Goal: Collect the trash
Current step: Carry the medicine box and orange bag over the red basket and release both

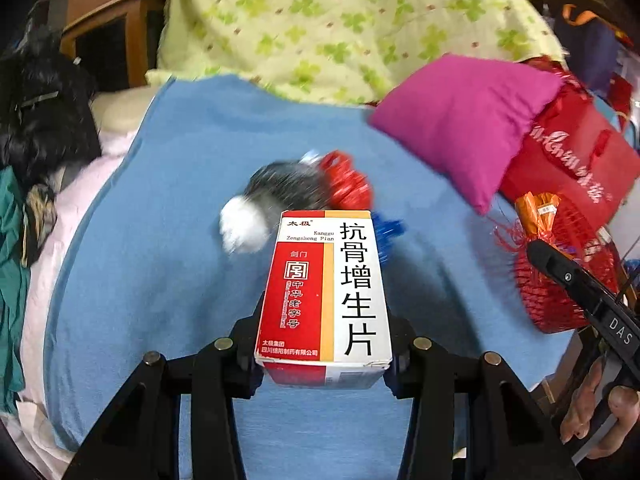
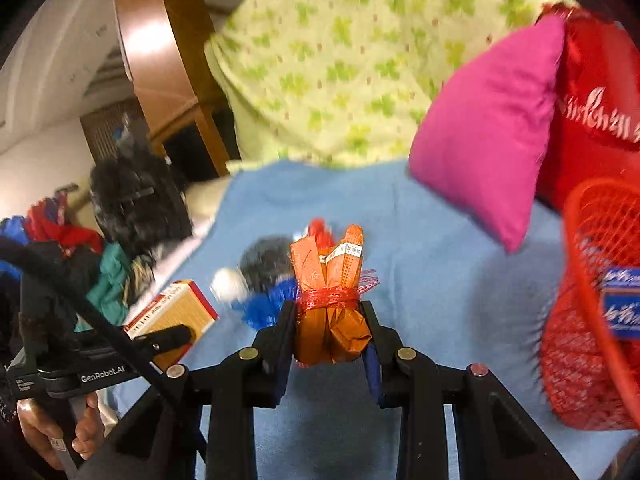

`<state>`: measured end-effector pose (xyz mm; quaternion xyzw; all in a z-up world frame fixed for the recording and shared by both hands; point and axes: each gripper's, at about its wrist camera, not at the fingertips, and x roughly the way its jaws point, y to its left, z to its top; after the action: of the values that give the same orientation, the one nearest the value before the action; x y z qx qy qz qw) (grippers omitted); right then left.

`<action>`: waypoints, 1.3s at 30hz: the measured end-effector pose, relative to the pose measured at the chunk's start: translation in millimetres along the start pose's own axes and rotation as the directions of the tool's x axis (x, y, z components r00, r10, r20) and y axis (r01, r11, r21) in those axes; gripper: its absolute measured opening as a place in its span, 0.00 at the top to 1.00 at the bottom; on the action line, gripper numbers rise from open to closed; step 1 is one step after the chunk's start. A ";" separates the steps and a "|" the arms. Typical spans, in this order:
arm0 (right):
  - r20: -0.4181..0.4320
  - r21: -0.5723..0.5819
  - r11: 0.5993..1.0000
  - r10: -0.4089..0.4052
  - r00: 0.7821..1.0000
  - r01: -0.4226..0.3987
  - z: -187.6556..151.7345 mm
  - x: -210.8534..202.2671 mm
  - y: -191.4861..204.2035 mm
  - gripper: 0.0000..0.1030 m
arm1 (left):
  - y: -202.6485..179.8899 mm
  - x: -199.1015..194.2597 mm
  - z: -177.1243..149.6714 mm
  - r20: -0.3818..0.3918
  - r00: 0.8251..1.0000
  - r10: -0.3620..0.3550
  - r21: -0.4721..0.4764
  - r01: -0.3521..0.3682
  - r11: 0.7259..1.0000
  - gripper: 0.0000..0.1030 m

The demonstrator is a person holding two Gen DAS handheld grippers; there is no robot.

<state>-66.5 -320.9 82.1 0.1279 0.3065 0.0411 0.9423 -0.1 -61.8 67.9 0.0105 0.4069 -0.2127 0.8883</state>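
- Cardboard medicine box [image 1: 324, 288], red and white, is clamped between the jaws of the left gripper [image 1: 324, 354] and carried clear of the blue blanket [image 1: 160, 220]
- Right gripper [image 2: 330, 334] is clenched on an orange wrapper bundle [image 2: 328, 300] tied with red mesh, also off the blanket
- Red mesh basket [image 2: 592, 320] sits at the right edge of the blanket, just beside the right gripper; a blue-and-white packet [image 2: 622, 304] is already in it
- Judgement: about mid-task. Two pieces picked, neither dropped in the basket yet
- Still lying mid-blanket: white crumpled wad [image 1: 242, 228], grey lump [image 1: 288, 184], red foil wrapper [image 1: 348, 180], blue foil scrap [image 1: 386, 232]. Motion blur, so the grey lump's identity is unclear
- Magenta pillow [image 1: 468, 120] and red bag [image 1: 572, 160] behind the basket look like non-trash, leave them
- Left to do: dump both held items, then come back for the four loose bits
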 end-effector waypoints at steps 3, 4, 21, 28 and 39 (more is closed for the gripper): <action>0.070 0.009 1.000 0.000 0.998 -0.001 4.2 -26.5 -8.7 0.68 | -20.1 -13.5 6.9 0.033 0.999 -0.014 0.034 0.013 0.999 0.53; 0.088 0.016 1.000 -0.005 0.996 0.004 5.1 -33.5 -12.4 0.68 | -27.2 -16.2 9.4 0.043 0.999 -0.019 0.045 0.017 0.999 0.53; 0.263 0.167 0.983 -0.116 0.958 0.073 7.9 -120.3 -97.9 0.68 | -164.4 -44.3 40.3 0.166 0.983 -0.077 0.270 0.030 0.962 0.53; 0.283 0.231 0.969 -0.155 0.946 0.089 4.4 -138.4 -128.1 0.68 | -207.1 -41.7 44.2 0.165 0.978 -0.127 0.322 0.068 0.944 0.53; 0.297 0.333 0.939 -0.196 0.935 0.091 -3.0 -157.6 -165.0 0.68 | -257.0 -32.0 49.0 0.143 0.972 -0.186 0.382 0.119 0.916 0.53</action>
<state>-195.9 -503.8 125.2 0.2581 0.1580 -0.0996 0.9479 -82.7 -293.0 163.6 0.1275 0.2787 -0.3545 0.8834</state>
